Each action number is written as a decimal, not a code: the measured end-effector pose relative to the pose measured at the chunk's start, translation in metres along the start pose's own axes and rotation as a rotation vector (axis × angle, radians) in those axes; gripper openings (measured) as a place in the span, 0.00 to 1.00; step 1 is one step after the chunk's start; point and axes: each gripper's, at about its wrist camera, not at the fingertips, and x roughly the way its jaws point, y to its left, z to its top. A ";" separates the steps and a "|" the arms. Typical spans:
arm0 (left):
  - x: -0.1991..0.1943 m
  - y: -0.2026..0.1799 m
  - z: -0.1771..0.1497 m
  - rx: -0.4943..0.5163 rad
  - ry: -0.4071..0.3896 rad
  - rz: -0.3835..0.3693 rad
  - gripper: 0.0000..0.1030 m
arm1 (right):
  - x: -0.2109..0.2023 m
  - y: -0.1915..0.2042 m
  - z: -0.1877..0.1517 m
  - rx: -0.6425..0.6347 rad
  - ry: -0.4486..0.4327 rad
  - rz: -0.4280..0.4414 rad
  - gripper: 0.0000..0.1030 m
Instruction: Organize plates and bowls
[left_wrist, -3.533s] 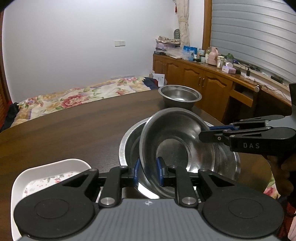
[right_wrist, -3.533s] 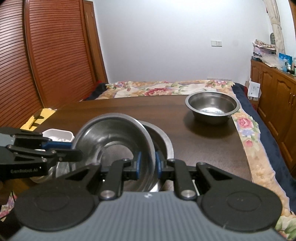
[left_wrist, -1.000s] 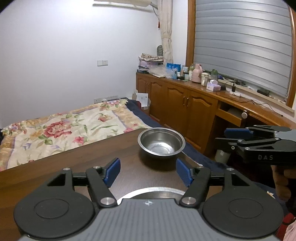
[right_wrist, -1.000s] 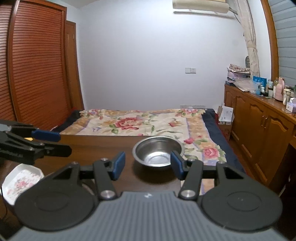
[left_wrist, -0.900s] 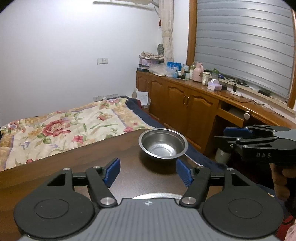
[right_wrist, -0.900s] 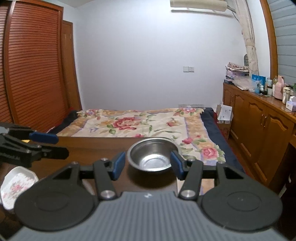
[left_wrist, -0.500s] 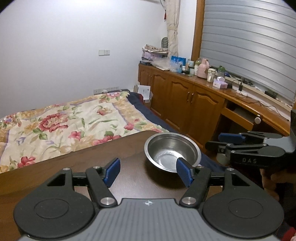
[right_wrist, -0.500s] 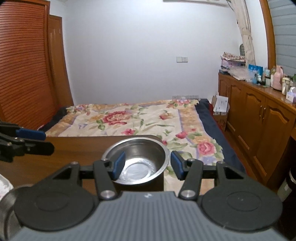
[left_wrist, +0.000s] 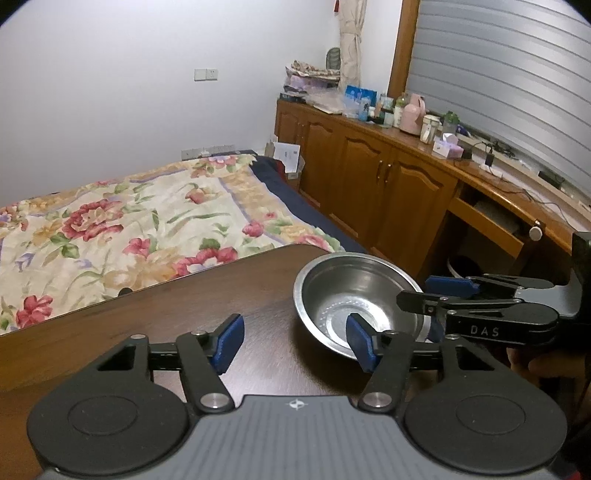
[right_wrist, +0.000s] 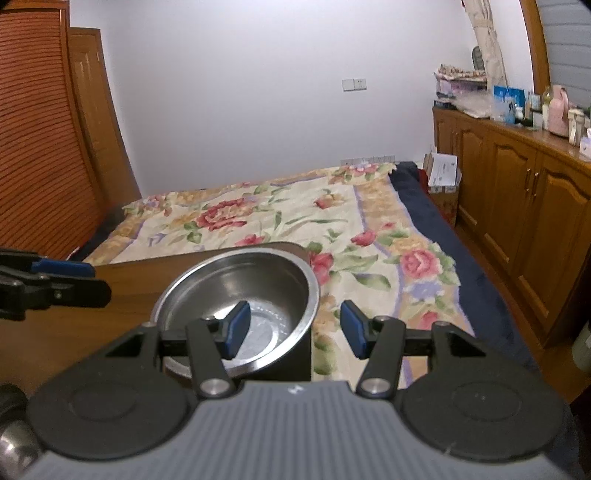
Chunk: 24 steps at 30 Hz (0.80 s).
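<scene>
A steel bowl (left_wrist: 343, 291) sits upright at the far right corner of the dark wooden table (left_wrist: 166, 306). My right gripper (right_wrist: 294, 326) is open and straddles the bowl's (right_wrist: 258, 277) right rim: its left pad is inside the bowl, its right pad outside, beyond the table edge. In the left wrist view the right gripper (left_wrist: 421, 291) reaches in from the right over the rim. My left gripper (left_wrist: 294, 345) is open and empty, low over the table just left of the bowl, and it also shows at the left of the right wrist view (right_wrist: 98, 282).
Past the table's far edge lies a bed with a floral cover (left_wrist: 110, 221). Wooden cabinets (left_wrist: 388, 192) with clutter on top run along the right wall. A hand (left_wrist: 535, 365) holds the right gripper. A blurred steel rim (right_wrist: 13, 428) shows at the bottom left.
Both grippers let go of the bowl they held over the large one, opened, and moved forward to the far bowl. The right gripper now straddles its rim.
</scene>
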 end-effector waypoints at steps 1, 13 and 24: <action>0.003 0.000 0.001 0.000 0.005 -0.002 0.59 | 0.003 -0.001 0.000 0.005 0.005 0.004 0.53; 0.034 0.002 0.008 -0.002 0.062 -0.024 0.49 | 0.017 -0.009 0.002 0.081 0.042 0.076 0.51; 0.046 0.006 0.011 -0.027 0.095 -0.039 0.42 | 0.020 0.001 0.004 0.066 0.046 0.111 0.50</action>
